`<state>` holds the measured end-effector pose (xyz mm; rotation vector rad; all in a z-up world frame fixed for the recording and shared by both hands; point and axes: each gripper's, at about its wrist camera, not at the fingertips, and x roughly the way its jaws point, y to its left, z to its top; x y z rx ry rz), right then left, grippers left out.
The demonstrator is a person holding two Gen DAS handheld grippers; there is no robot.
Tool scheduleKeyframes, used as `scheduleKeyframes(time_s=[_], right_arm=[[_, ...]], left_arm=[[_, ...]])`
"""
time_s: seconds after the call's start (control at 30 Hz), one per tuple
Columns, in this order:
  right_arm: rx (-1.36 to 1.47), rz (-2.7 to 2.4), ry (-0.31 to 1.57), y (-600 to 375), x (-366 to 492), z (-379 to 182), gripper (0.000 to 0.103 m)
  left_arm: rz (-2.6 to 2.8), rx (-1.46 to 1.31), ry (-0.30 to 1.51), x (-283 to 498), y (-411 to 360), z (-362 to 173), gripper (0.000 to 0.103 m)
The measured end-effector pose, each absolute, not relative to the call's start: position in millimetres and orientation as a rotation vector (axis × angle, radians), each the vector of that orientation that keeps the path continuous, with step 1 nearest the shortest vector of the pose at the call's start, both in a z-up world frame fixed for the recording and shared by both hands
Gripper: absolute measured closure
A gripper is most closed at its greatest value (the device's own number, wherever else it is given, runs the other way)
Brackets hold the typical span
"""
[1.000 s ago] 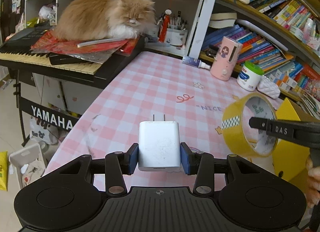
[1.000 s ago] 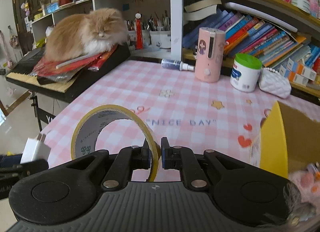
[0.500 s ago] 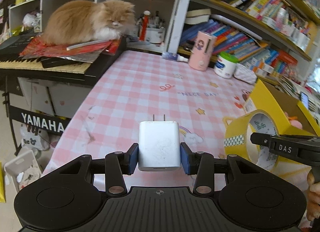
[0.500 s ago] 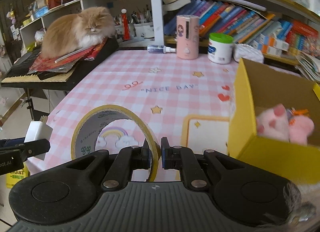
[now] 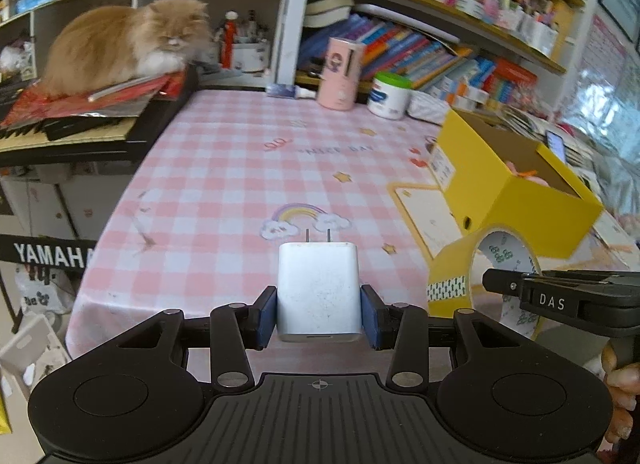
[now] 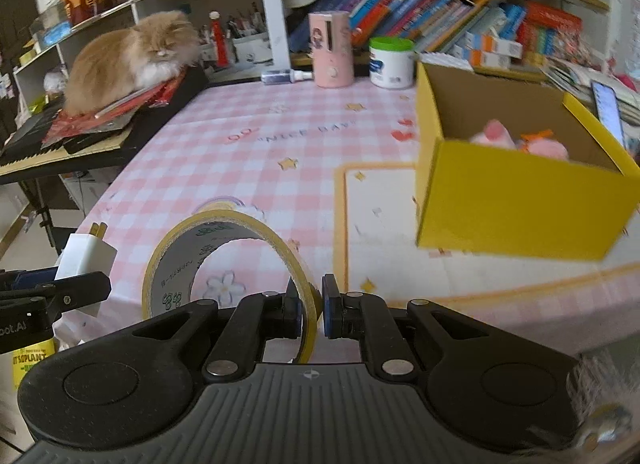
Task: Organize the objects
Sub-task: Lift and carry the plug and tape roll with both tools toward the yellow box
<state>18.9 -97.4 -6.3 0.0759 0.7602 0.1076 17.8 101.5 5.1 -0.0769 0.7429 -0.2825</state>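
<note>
Your left gripper (image 5: 319, 300) clamps a white charger (image 5: 318, 291) between its blue pads, prongs pointing ahead over the near edge of the pink checked table (image 5: 224, 168). Your right gripper (image 6: 311, 306) pinches the wall of a yellow tape roll (image 6: 224, 260), held upright. Beyond it stands an open yellow box (image 6: 516, 200); its walls hide most of the pink plush toy (image 6: 520, 142) inside, and motion blur smears the box's edges. A fluffy cat (image 6: 128, 60) lies on the keyboard at the far left

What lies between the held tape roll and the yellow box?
Only bare tablecloth, per the right wrist view; nothing stands between tape roll and yellow box.
</note>
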Motion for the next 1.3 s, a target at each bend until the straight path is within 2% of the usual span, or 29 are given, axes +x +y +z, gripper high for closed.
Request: scheduleKeyframes(time_s=[0.73, 1.3], right_arm=[[0.183, -0.155, 0.772, -172, -50, -11, 0.094], [0.226, -0.219, 0.772, -230, -38, -9, 0.094]], left_arm=[[-0.559, 0.021, 0.756, 14, 17, 2, 0.062], [-0.602, 0.065, 0.722, 33, -38, 11, 0.062]])
